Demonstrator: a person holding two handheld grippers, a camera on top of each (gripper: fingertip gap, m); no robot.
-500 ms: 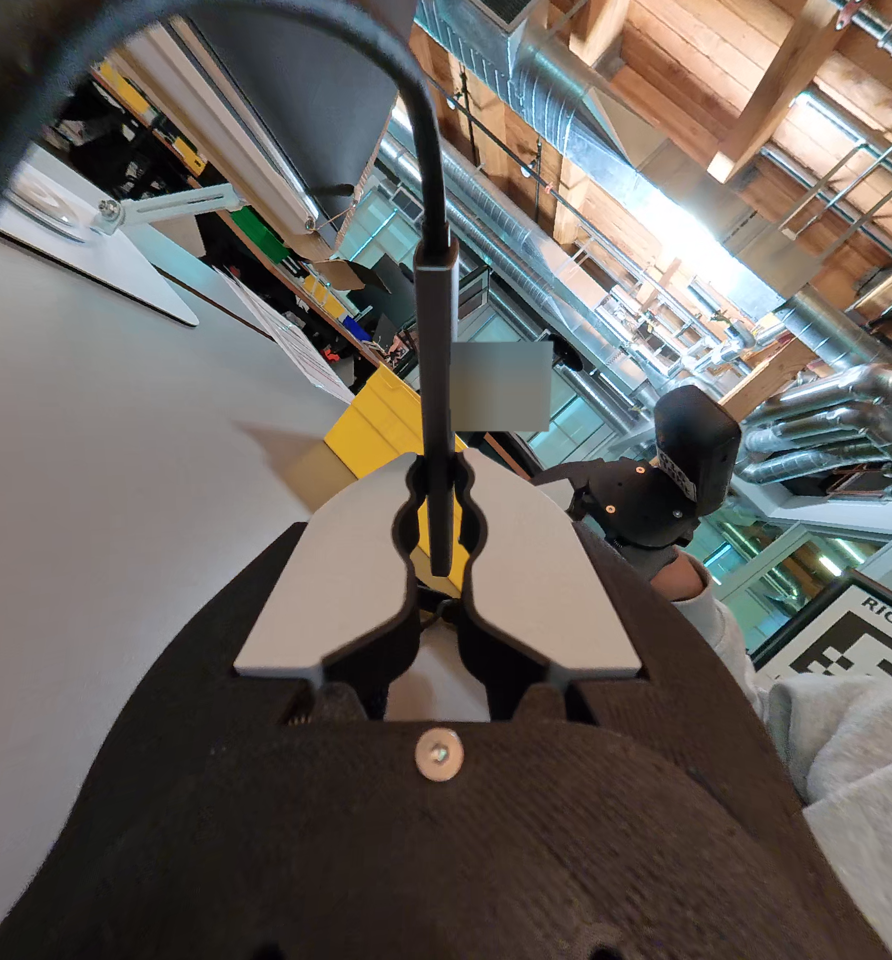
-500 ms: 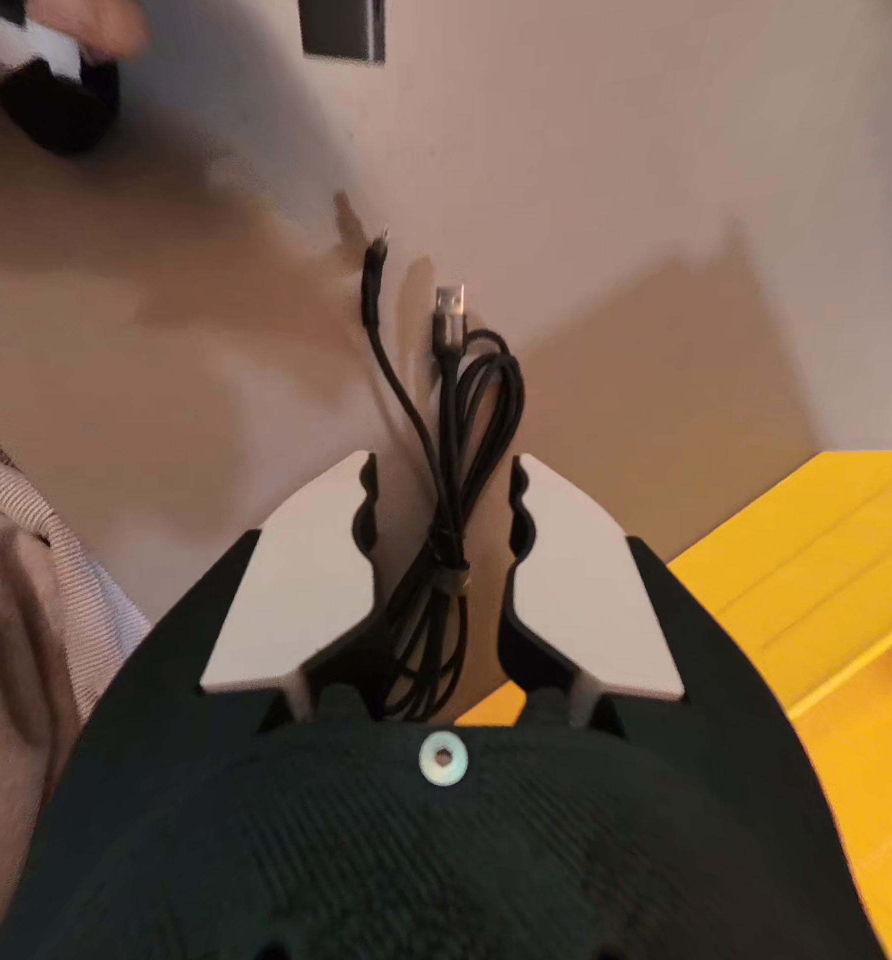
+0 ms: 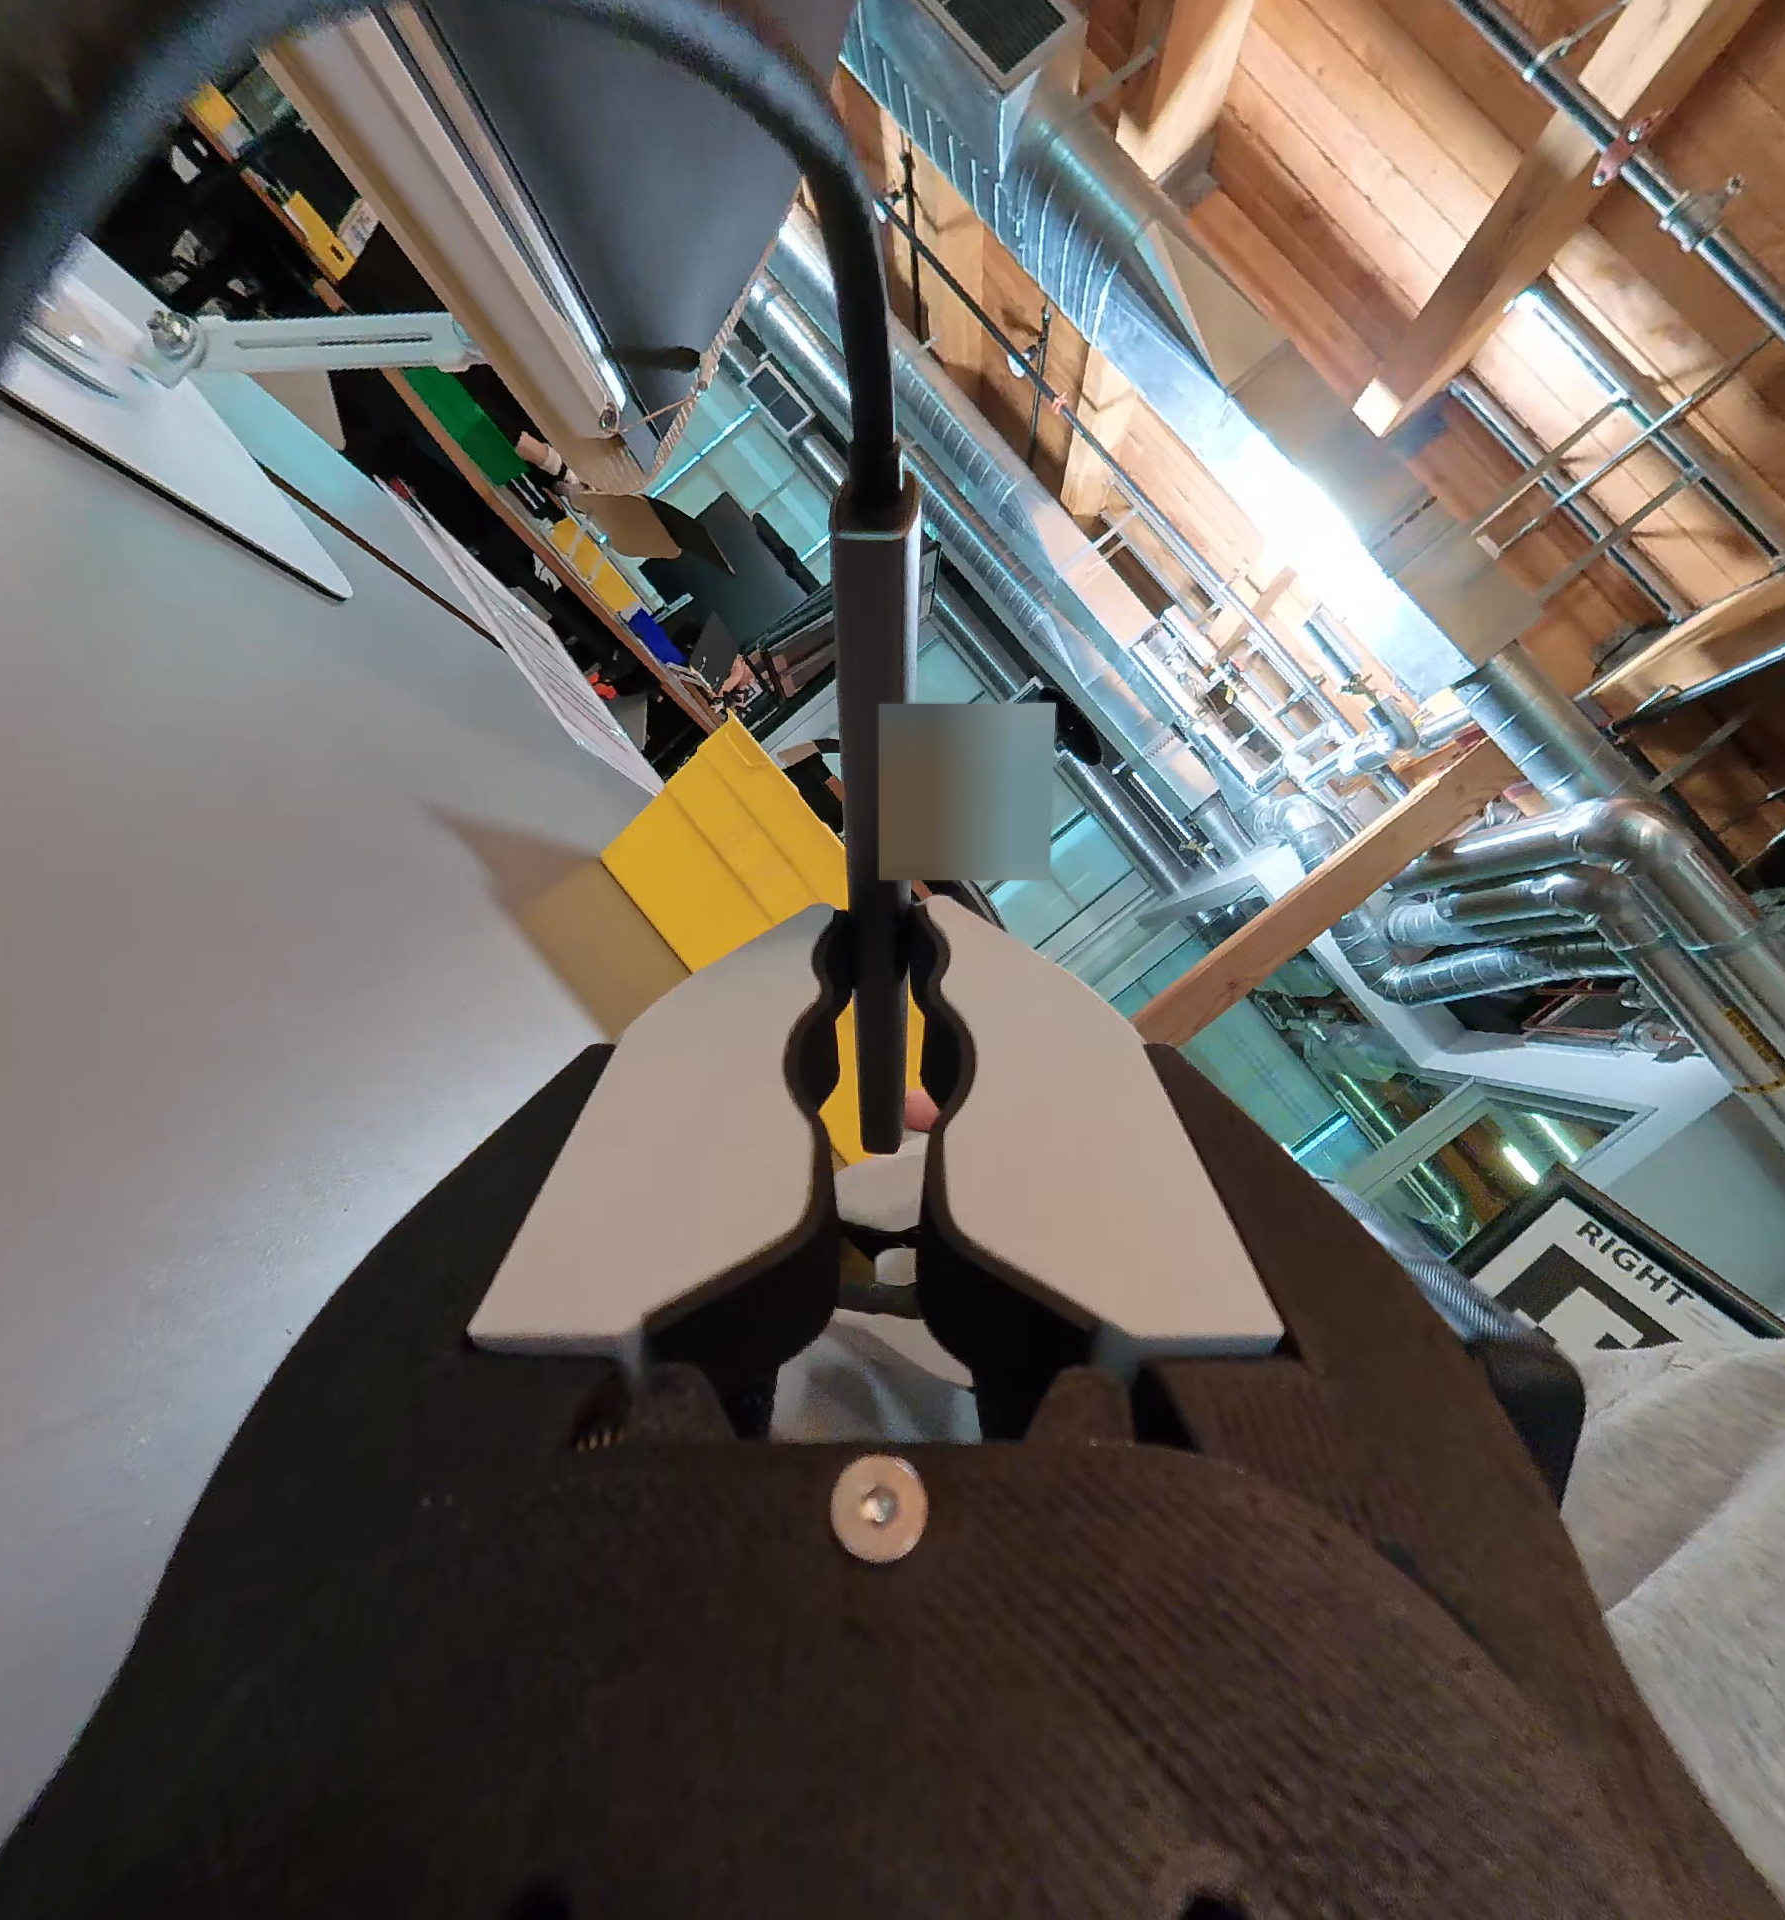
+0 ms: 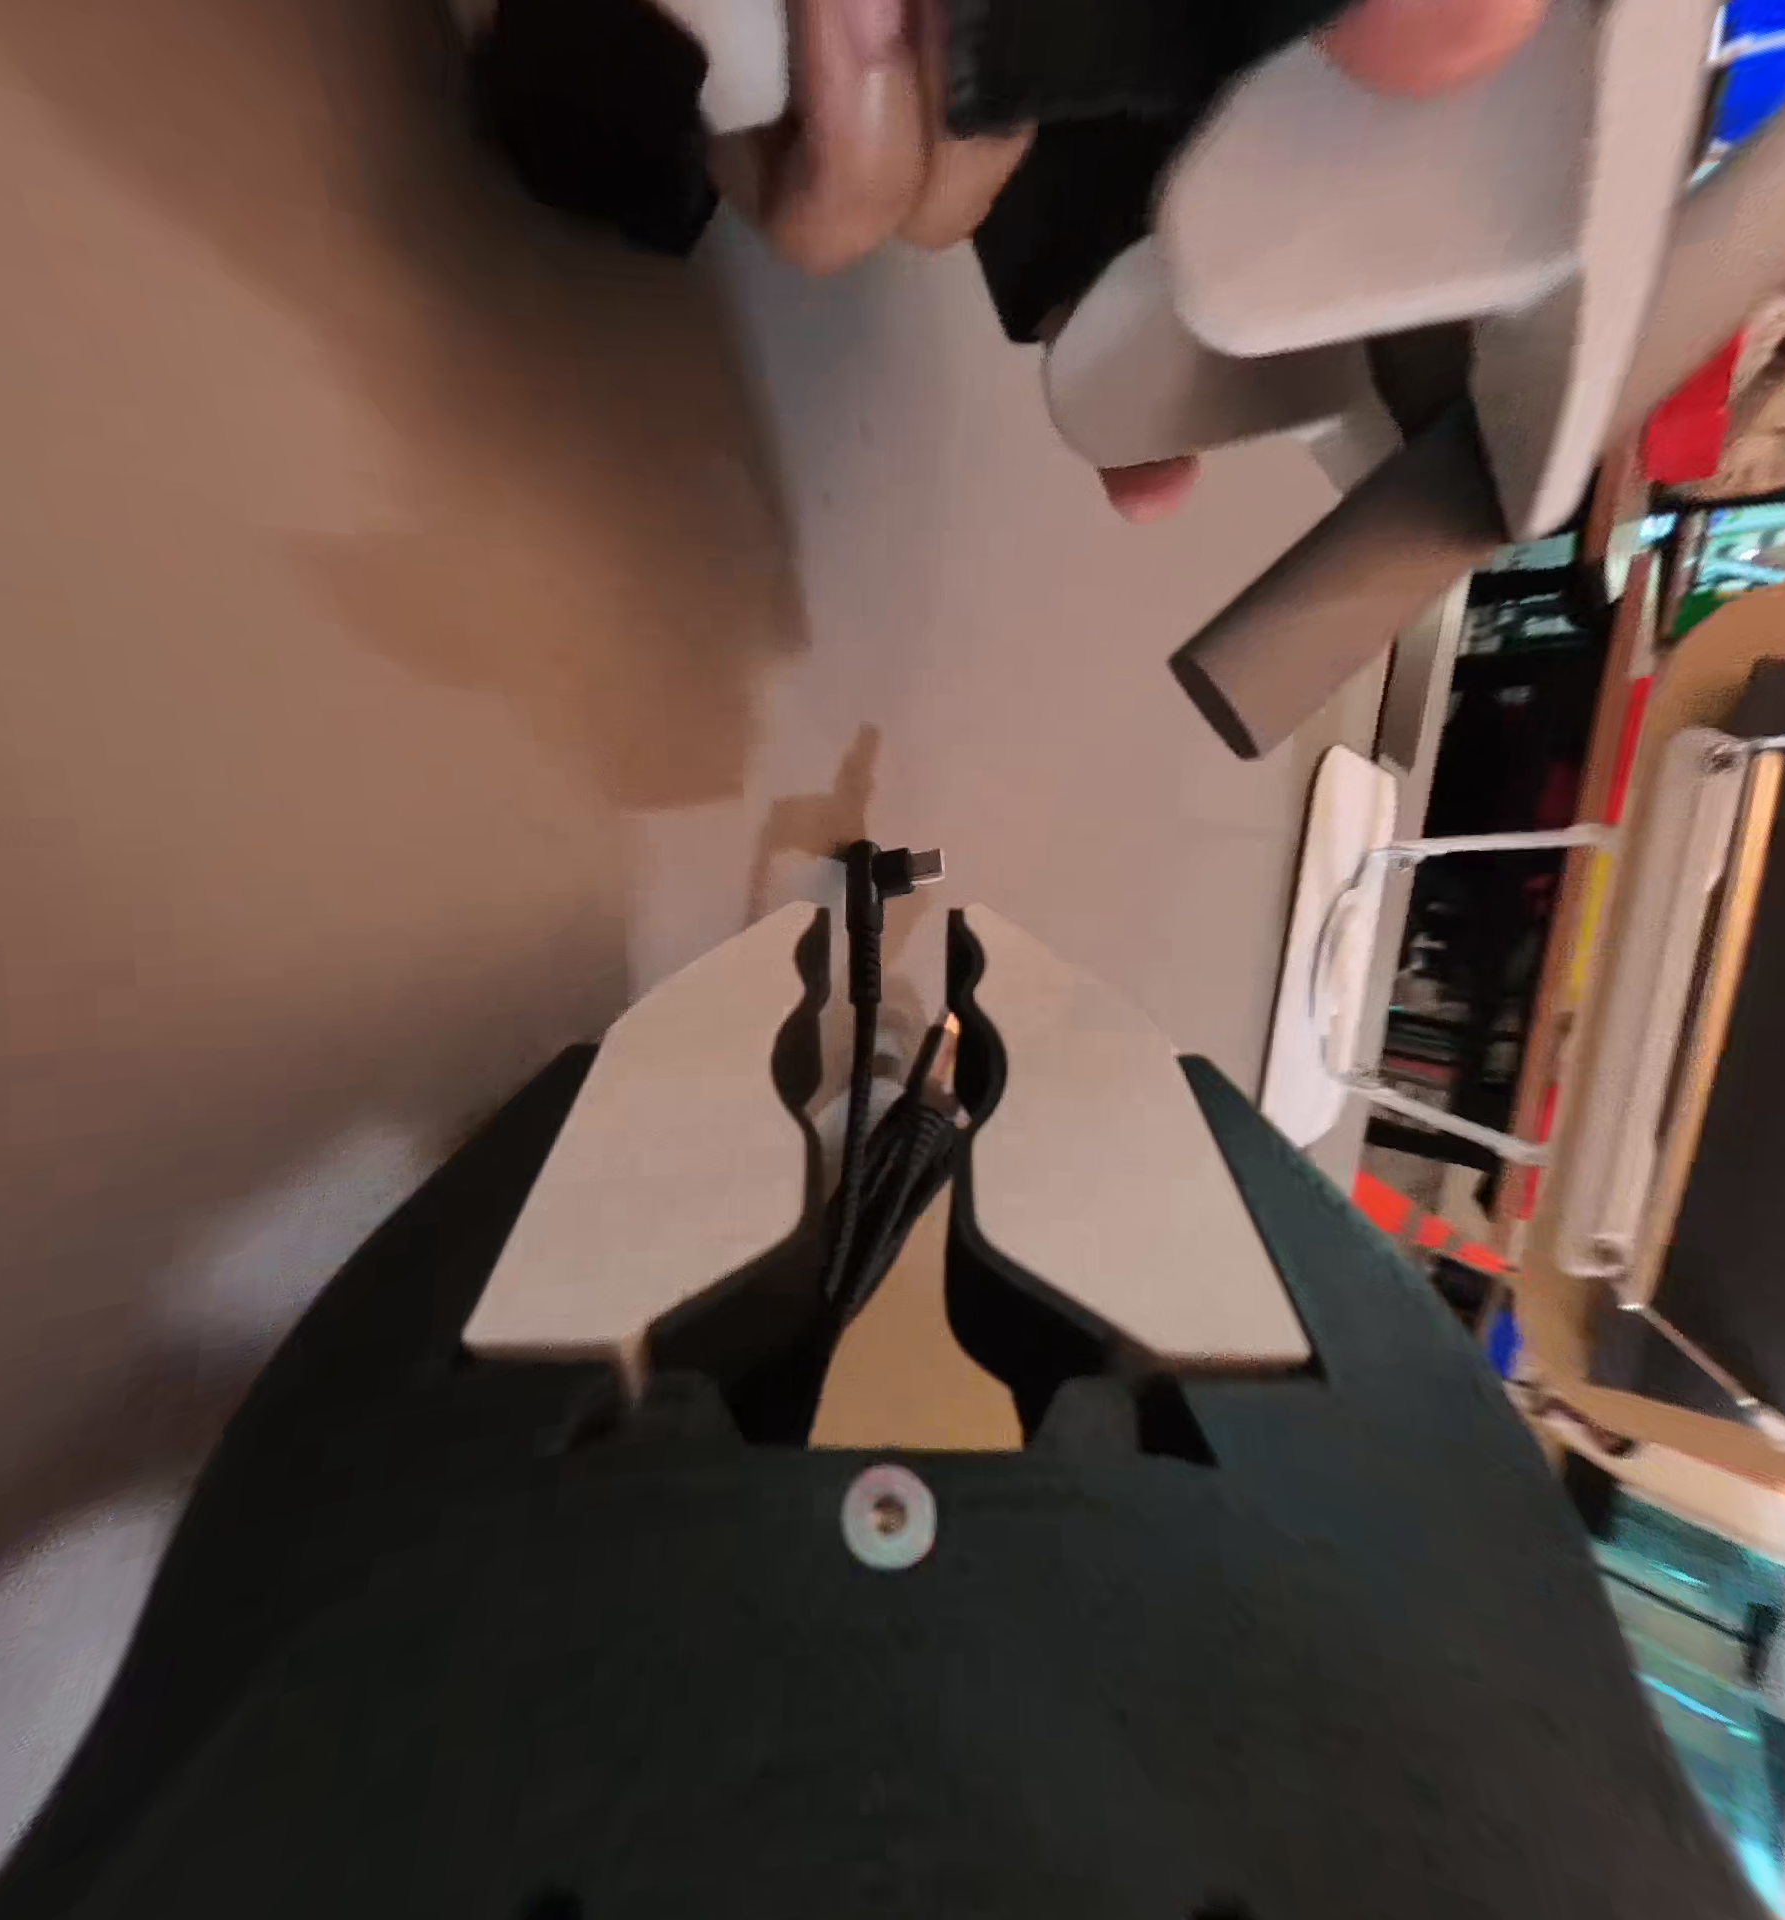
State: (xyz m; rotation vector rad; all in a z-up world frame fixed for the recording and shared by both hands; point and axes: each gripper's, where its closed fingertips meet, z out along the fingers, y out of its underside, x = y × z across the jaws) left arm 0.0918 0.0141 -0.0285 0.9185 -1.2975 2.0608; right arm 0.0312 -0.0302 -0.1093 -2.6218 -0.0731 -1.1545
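- Clearly, the left gripper (image 3: 875,920) is clenched on a slim grey metal bar (image 3: 872,727); the bar stands up between the two pale fingers, pinched near the fingertips, its lower end reaching down into the gap.
- From the bar's top a thick black cord (image 3: 846,249) arches up and over to the left, out of the picture.
- Held this way, the bar is lifted clear of the grey tabletop (image 3: 192,935), with a yellow bin (image 3: 732,842) near the table's far edge behind it.
- Meanwhile the right gripper (image 4: 888,914) has a thin black cable (image 4: 862,1049) running between its fingers; whether the jaws pinch it or merely stand around it I cannot tell, since a gap shows at the tips and the picture is blurred.
- That cable's angled plug (image 4: 898,862) pokes out just past the fingertips, above the pale tabletop.
- Farther off in the right wrist view, the grey bar (image 4: 1314,623) shows again, a hand (image 4: 857,135) close above it.
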